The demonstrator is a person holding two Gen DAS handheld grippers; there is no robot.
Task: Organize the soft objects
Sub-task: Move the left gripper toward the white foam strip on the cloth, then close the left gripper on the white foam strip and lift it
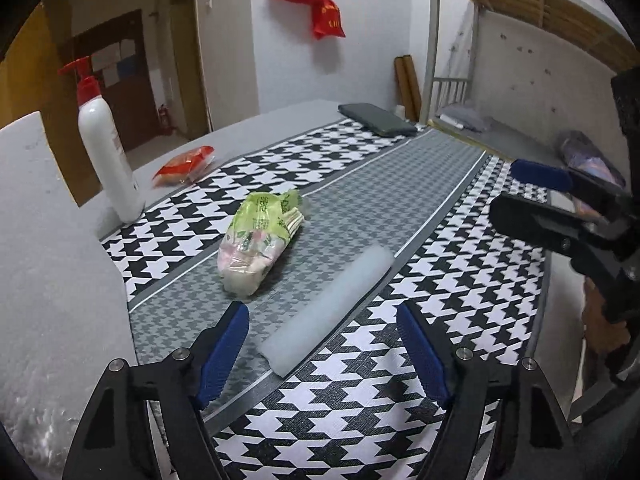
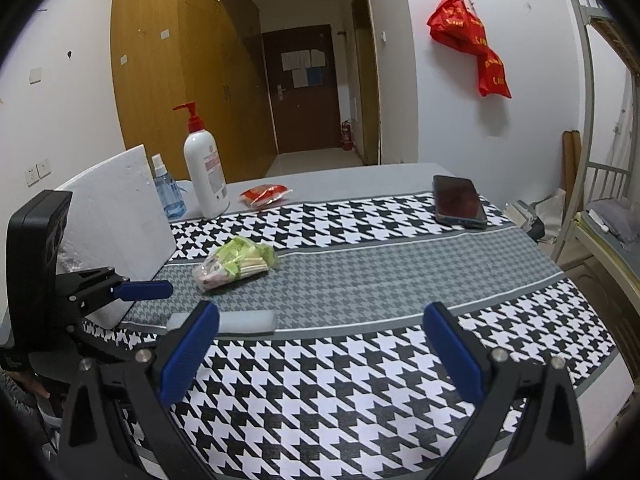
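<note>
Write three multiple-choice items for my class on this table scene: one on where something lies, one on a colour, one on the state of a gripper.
1. Where is the phone?
A. at the far end of the checked cloth
B. beside the pump bottle
C. between the left gripper's fingers

2. What colour is the pump bottle's pump?
A. blue
B. red
C. green

3. How does the left gripper stand?
A. shut on the green packet
B. shut on nothing
C. open, the foam strip lying between its fingers

Answers: 1 A, it lies at the cloth's far end, away from the bottle. 2 B, the pump top is red. 3 C, both pads stand clear of the strip.
</note>
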